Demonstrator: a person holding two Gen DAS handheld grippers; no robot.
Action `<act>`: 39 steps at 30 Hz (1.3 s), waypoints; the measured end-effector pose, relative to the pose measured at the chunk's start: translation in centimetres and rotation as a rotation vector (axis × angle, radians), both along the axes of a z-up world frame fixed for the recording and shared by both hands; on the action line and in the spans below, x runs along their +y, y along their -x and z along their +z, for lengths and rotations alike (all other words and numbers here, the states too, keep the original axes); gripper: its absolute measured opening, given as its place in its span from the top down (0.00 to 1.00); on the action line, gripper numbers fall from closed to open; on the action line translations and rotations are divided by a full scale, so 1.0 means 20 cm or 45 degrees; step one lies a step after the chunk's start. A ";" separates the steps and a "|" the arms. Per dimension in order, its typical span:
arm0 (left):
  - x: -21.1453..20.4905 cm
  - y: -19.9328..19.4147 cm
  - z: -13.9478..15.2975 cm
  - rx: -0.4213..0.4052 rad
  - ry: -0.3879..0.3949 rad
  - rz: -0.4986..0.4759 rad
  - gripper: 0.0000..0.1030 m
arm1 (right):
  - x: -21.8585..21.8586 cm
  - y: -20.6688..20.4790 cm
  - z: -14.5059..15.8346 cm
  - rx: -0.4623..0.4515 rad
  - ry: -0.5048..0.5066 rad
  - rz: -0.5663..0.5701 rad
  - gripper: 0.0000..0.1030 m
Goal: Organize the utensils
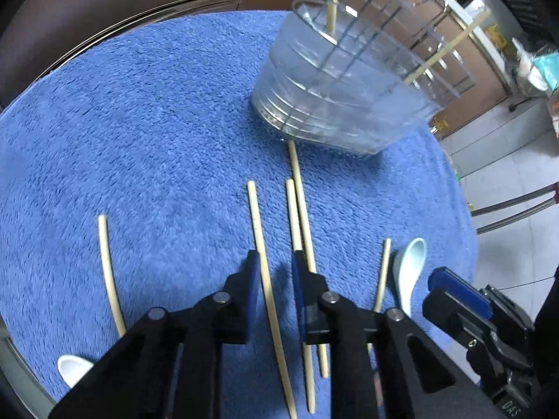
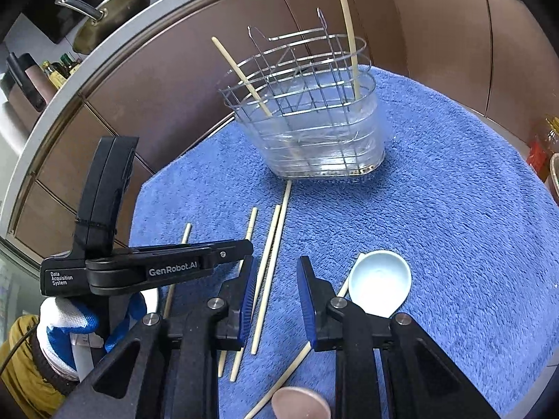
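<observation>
Several pale chopsticks lie on a blue towel (image 1: 139, 122). My left gripper (image 1: 276, 262) hangs low over them, jaws narrow but open, with one chopstick (image 1: 260, 244) running between the pads and a gap left beside it. My right gripper (image 2: 276, 265) is also open, a pair of chopsticks (image 2: 270, 244) just inside its left pad. A pale blue spoon (image 2: 379, 282) lies just right of it, seen too in the left wrist view (image 1: 410, 262). A wire and clear plastic holder (image 2: 314, 122) stands behind, with two chopsticks upright in it.
A white spoon (image 1: 71, 366) lies at the towel's near left, a pinkish spoon (image 2: 300, 405) at the near edge. A gloved hand (image 2: 70, 317) holds the left gripper (image 2: 244, 248). Brown cabinet doors, a pan (image 2: 108, 14) and bottles (image 2: 59, 70) lie beyond; floor (image 1: 506, 174) drops off right.
</observation>
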State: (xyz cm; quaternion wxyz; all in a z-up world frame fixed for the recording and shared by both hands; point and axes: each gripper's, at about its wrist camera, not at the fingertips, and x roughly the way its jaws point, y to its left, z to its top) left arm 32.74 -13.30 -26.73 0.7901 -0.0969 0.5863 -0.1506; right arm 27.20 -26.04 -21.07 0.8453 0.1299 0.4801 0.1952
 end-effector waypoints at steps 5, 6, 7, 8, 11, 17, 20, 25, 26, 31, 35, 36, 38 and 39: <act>-0.02 0.01 -0.04 0.006 -0.058 -0.011 0.94 | 0.03 -0.07 -0.05 0.039 0.035 0.023 0.78; -0.02 0.01 -0.05 0.011 -0.047 -0.005 0.94 | 0.05 -0.09 -0.06 0.051 0.046 0.034 0.78; 0.00 0.01 -0.05 0.017 -0.030 0.002 0.95 | 0.06 -0.11 -0.08 0.064 0.054 0.044 0.80; 0.02 0.02 -0.05 0.018 -0.018 0.002 0.95 | 0.07 -0.13 -0.09 0.079 0.062 0.051 0.80; 0.07 0.03 -0.04 0.016 0.006 0.007 0.96 | 0.11 -0.21 -0.13 0.133 0.089 0.073 0.82; 0.20 0.05 -0.02 0.016 0.030 0.024 0.96 | 0.18 -0.33 -0.21 0.215 0.120 0.098 0.83; 0.27 0.05 -0.02 0.024 0.060 0.033 0.96 | 0.20 -0.36 -0.24 0.233 0.145 0.112 0.83; 0.32 0.05 -0.02 0.032 0.089 0.036 0.96 | 0.26 -0.42 -0.27 0.250 0.204 0.128 0.84; 0.32 0.05 -0.02 0.036 0.097 0.039 0.96 | 0.28 -0.44 -0.28 0.253 0.215 0.131 0.85; 0.37 0.05 -0.02 0.039 0.118 0.035 0.96 | 0.34 -0.50 -0.28 0.257 0.285 0.148 0.85; 0.37 0.05 -0.03 0.045 0.117 0.030 0.96 | 0.38 -0.56 -0.28 0.269 0.317 0.154 0.85; 0.37 0.05 -0.03 0.052 0.120 0.030 0.96 | 0.39 -0.57 -0.28 0.270 0.321 0.153 0.85; 0.33 0.04 -0.04 0.062 0.126 0.034 0.96 | 0.40 -0.59 -0.29 0.277 0.317 0.156 0.89; 0.32 0.04 -0.05 0.067 0.129 0.036 0.96 | 0.41 -0.60 -0.29 0.283 0.314 0.157 0.92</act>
